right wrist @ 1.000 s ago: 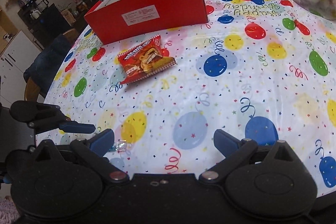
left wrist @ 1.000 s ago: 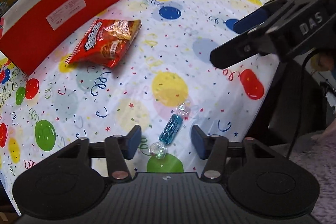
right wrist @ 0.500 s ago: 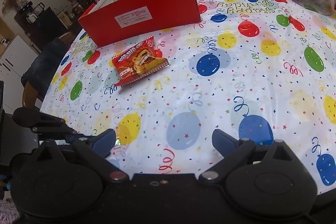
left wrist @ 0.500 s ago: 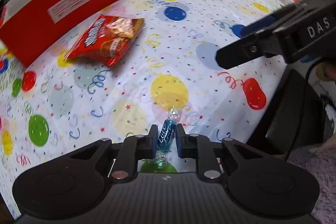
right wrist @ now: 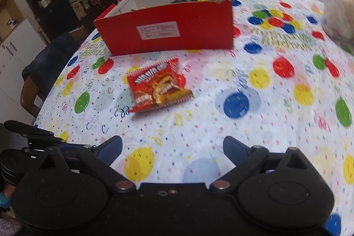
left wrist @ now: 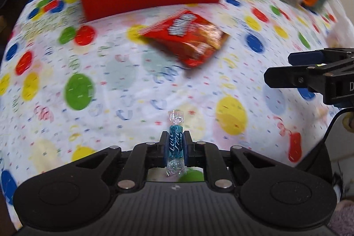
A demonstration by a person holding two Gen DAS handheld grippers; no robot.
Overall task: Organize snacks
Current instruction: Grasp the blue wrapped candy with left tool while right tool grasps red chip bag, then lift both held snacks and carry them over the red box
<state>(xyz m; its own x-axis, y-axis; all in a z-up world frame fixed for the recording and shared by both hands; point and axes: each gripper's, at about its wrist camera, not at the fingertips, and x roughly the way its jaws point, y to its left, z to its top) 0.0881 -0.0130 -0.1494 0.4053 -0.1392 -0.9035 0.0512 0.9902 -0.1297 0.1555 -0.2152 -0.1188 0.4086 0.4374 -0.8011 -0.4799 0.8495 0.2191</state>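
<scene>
You are at the carrying step: the blue wrapped candy [left wrist: 176, 146] is already picked and must go into the red cardboard box [right wrist: 168, 34], which stands open at the far side of the bench [right wrist: 199, 125]. Your left tongs [left wrist: 175, 145] are clamped on the candy at its middle, both twisted ends of the wrapper sticking out free. The next move, I think, calls for lifting it over the front wall of the box before you let go. Your right tongs [right wrist: 172, 149] stand wide apart and hold nothing, above the balloon tablecloth [right wrist: 243, 90]. The red snack bag [right wrist: 156, 87] lies flat between you and the box, not yet put away
</scene>
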